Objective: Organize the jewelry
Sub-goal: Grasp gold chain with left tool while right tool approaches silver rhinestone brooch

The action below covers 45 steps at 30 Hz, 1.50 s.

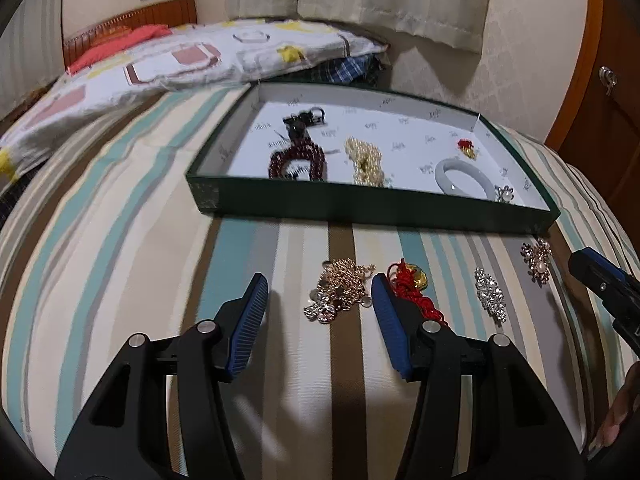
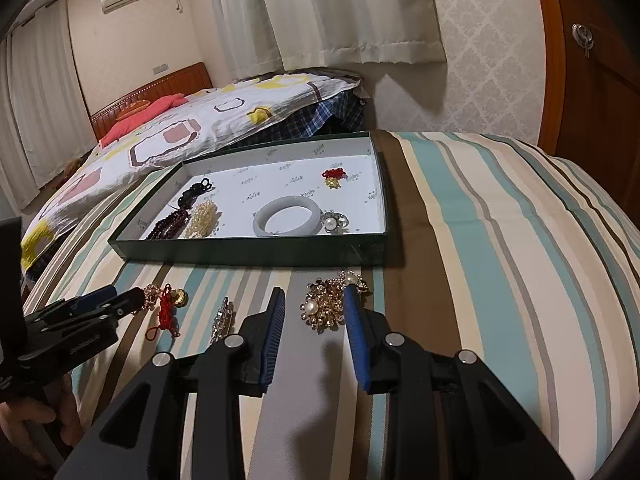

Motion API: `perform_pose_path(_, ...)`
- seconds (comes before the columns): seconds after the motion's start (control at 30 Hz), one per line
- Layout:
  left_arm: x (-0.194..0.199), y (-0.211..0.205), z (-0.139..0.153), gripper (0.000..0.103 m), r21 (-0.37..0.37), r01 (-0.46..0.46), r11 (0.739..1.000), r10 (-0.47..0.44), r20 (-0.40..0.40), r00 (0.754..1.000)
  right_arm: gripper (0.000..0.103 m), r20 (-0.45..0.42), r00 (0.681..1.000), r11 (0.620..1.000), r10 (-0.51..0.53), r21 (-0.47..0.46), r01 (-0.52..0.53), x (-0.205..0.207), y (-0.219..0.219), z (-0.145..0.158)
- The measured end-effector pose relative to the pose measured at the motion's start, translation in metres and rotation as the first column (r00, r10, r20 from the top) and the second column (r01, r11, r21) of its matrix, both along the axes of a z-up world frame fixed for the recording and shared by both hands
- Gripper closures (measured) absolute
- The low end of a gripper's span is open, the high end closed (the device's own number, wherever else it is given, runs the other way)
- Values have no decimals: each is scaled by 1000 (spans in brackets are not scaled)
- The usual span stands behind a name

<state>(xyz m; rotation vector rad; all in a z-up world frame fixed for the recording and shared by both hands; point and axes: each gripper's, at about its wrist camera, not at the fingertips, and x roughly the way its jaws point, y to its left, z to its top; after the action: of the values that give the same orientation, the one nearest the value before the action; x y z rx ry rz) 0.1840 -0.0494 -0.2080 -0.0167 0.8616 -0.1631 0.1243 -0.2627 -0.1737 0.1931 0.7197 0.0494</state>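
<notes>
Your right gripper (image 2: 314,312), jaws wide and empty, straddles the pearl brooch (image 2: 326,310) dead ahead; left gripper (image 1: 320,296), equally open, frames the gold chain (image 1: 340,290).

1. The striped bedspread (image 1: 120,240) is matt woven cloth.
2. The green tray (image 1: 360,204) looks like card, with a matt white printed paper lining.
3. The pale bangle (image 2: 287,216) is smooth and glossy, like stone.
4. The gold chain necklace (image 1: 344,280) is shiny metal.
5. The rhinestone brooch (image 1: 490,294) sparkles.
6. The red cord charm (image 2: 166,312) is knotted thread.
7. The gripper pads (image 2: 272,340) are ribbed blue rubber on matt black plastic.
8. The headboard (image 2: 168,84) is polished wood.
</notes>
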Motion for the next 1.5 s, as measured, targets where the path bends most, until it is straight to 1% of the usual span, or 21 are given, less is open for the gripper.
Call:
perform_pose_path(0.07,2,-1,-3,50,0,2,1000,-2,-24,1000,72,-2,1000,1000,0,3,0,1,0,-1)
perform_pose_path(0.23,5,-4,-2,51,17,14,1000,-14,-35,999,72,-7,1000,1000,6,5,-6,3,0,-2)
perform_pose_path(0.3,6,-7,-2,66,35,21,999,-19,-34,999,72,-11,1000,1000,9,5,-8,3,1,-3)
perform_pose_path(0.37,7,-7,-2,75,39,32,999,-31,-33,999,72,-14,1000,1000,10,5,-10,3,1,-4)
perform_pose_path(0.4,7,-8,-2,79,36,38,999,-37,-32,999,72,-15,1000,1000,11,5,-11,3,1,-4)
perform_pose_path(0.5,7,-8,-2,84,29,47,998,-46,-32,998,72,-16,1000,1000,12,3,-12,4,2,-4)
perform_pose_path(0.67,8,-7,-2,86,11,47,999,-47,-33,998,72,-19,1000,1000,16,0,-16,4,3,-5)
perform_pose_path(1.1,8,-7,-1,88,4,52,999,-51,-29,998,72,-19,1000,1000,17,-1,-17,4,4,-4)
perform_pose_path(1.5,3,1,4,88,19,39,999,-39,1,999,72,-20,999,1000,27,-9,-27,4,9,-3)
